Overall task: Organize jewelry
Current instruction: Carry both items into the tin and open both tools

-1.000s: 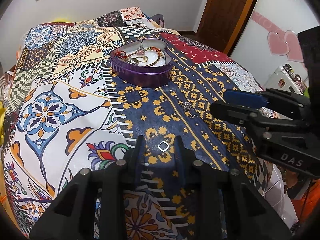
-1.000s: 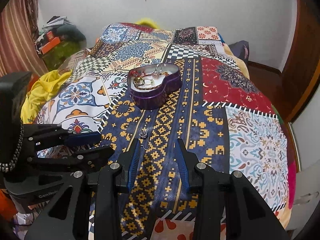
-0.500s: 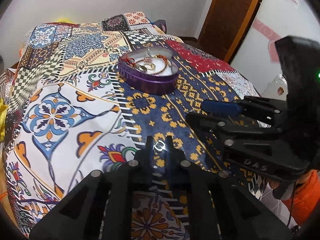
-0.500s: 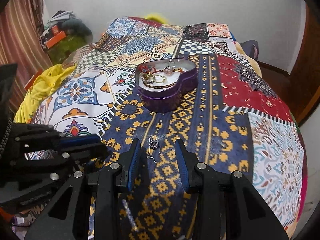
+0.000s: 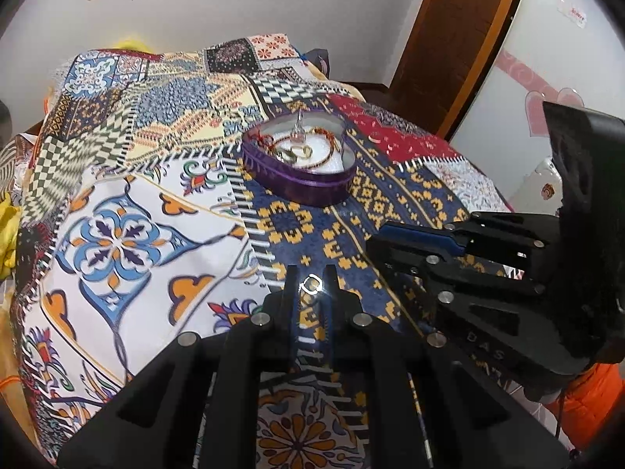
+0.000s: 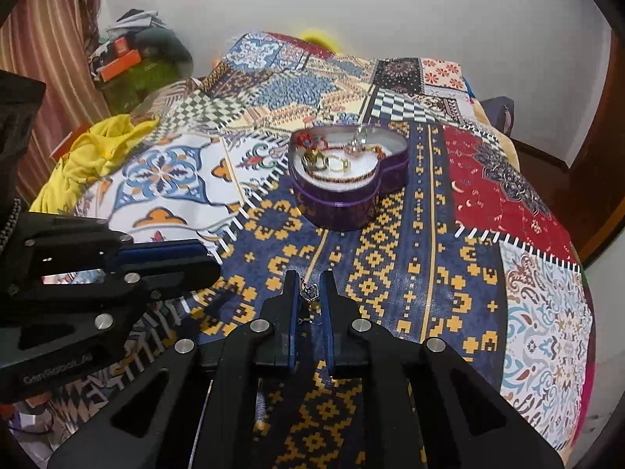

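Two grippers are working over a bed whose patchwork bedspread (image 5: 129, 234) is filling most of both views, its panels running from white floral blocks through checkerboard to a navy band with yellow geometric motifs and a red panel beyond. A brown wooden door (image 5: 457, 39) is standing at the far right of the room, and a crumpled yellow cloth (image 6: 90, 152) is lying at the bed's left edge. A purple heart-shaped tin (image 5: 300, 183) is sitting on the navy band, well ahead of both grippers, its white lining showing; several gold rings (image 6: 332, 164) and a beaded bracelet (image 5: 328, 156) are lying inside it, though the smaller pieces are too blurred to sort out.

The left gripper (image 5: 310, 287) is sitting low over the navy band near the bed's front edge, its fingers drawn close and clamping a small silver ring (image 5: 311, 284) between the tips. The right gripper (image 6: 308, 293) is hanging just beside it on the right, likewise over the navy band, its fingers pinching a small silver pendant (image 6: 310, 292) on a thin chain that is dangling down between the blue pads. Both pieces are being held clear of the tin, in the grippers rather than on the cloth.
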